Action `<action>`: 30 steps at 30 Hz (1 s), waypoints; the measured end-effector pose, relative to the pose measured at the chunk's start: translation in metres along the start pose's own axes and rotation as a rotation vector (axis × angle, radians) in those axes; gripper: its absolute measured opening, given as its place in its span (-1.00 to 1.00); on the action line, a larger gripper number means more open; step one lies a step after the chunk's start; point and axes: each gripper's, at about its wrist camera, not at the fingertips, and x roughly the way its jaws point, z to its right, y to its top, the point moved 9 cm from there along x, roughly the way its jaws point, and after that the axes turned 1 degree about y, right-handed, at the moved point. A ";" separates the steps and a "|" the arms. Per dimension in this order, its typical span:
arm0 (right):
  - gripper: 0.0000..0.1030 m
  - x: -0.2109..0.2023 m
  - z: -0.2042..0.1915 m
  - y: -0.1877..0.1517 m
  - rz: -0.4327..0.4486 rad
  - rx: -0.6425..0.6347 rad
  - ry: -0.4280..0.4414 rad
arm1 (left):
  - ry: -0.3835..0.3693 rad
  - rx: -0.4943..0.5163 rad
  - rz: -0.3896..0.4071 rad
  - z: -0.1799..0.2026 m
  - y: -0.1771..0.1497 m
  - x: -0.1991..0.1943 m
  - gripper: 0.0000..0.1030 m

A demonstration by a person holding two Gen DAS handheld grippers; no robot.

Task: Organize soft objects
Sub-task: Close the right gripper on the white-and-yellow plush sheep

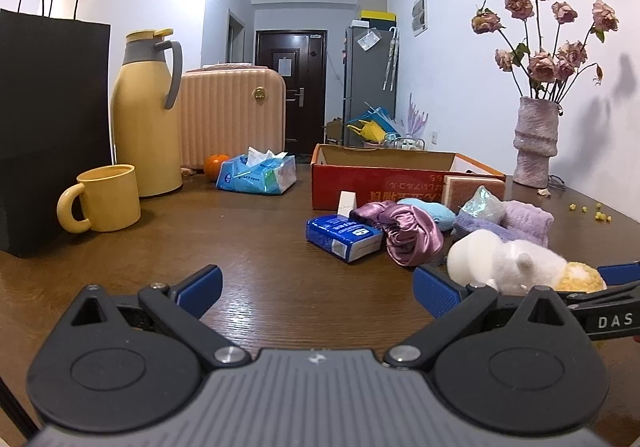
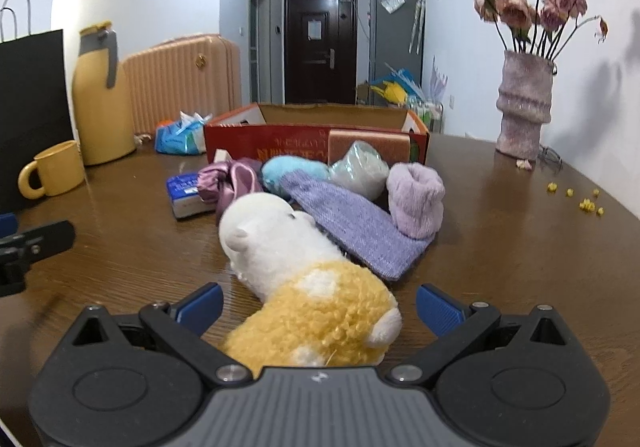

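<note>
A white and yellow plush toy (image 2: 304, 279) lies on the wooden table (image 2: 120, 247), its yellow end between the wide-apart fingers of my right gripper (image 2: 320, 307), which is open and not squeezing it. Behind it lie a purple knit cloth (image 2: 352, 223), a lilac sock (image 2: 416, 199), a blue soft thing (image 2: 296, 171), a satin scrunchie (image 2: 232, 183) and a glittery pouch (image 2: 360, 167). A red cardboard box (image 2: 280, 139) stands open behind them. My left gripper (image 1: 318, 289) hovers open over bare table, left of the plush toy (image 1: 516, 263).
A blue tissue pack (image 1: 344, 237) lies by the scrunchie (image 1: 404, 233). A yellow mug (image 1: 104, 199), yellow jug (image 1: 144, 115), black paper bag (image 1: 48, 127), tissue packet (image 1: 258, 173) and orange (image 1: 216, 165) sit at left. A vase of dried roses (image 1: 536, 139) stands at right.
</note>
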 end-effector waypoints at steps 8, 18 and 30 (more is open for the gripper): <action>0.64 0.025 0.001 -0.007 -0.088 0.032 0.011 | 0.012 -0.008 -0.009 -0.006 -0.003 0.005 1.00; 0.37 0.024 0.001 -0.008 -0.079 0.047 0.056 | 0.018 -0.005 -0.018 -0.004 -0.004 0.008 1.00; 0.35 0.005 0.015 0.005 0.011 0.089 0.086 | 0.023 0.011 -0.022 0.005 -0.001 0.012 1.00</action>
